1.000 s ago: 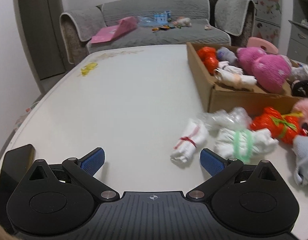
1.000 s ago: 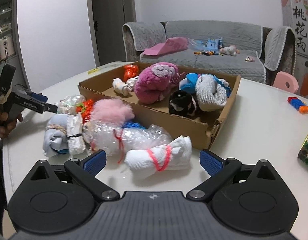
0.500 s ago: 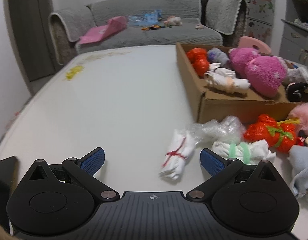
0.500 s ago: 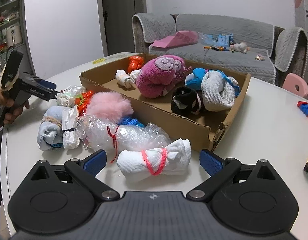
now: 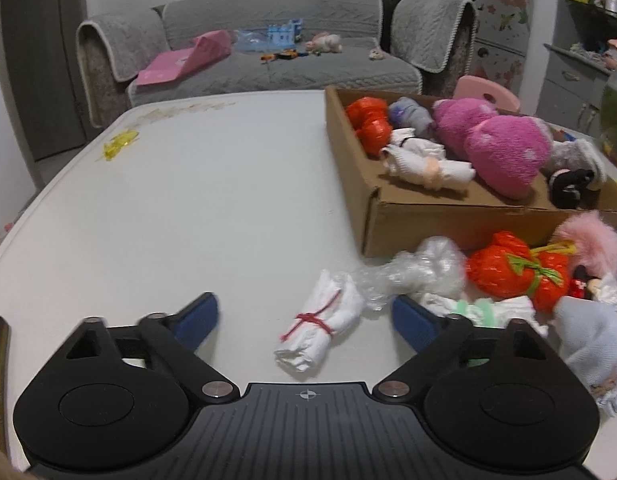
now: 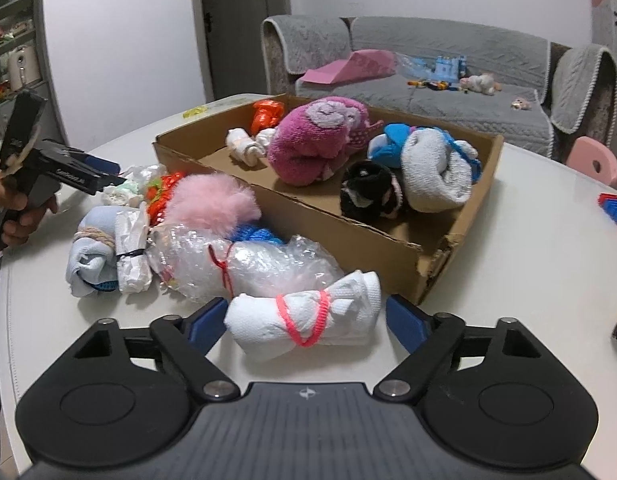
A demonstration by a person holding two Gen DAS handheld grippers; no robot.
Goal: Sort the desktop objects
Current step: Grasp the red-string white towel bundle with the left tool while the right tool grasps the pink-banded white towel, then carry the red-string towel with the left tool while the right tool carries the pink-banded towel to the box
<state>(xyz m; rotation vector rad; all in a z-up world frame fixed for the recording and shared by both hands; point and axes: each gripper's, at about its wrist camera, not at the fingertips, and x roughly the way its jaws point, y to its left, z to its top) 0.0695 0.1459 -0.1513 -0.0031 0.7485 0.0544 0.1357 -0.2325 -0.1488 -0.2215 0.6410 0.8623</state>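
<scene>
My left gripper is open, its jaws on either side of a white cloth roll tied with red string on the white table. My right gripper is open around a white cloth roll with a pink band, not touching it. A cardboard box holds a magenta plush, a grey towel roll, a black bundle and an orange bundle. The box also shows in the left wrist view. The left gripper shows in the right wrist view.
Loose bundles lie beside the box: a bubble-wrap roll, a pink fluffy ball, a light blue cloth, an orange bundle. A blue-orange toy lies at the right. A grey sofa stands behind the table.
Both grippers moved forward and lower. The red-tied roll now lies between the left jaws; the pink-banded roll now lies between the right jaws. Both stayed open.
</scene>
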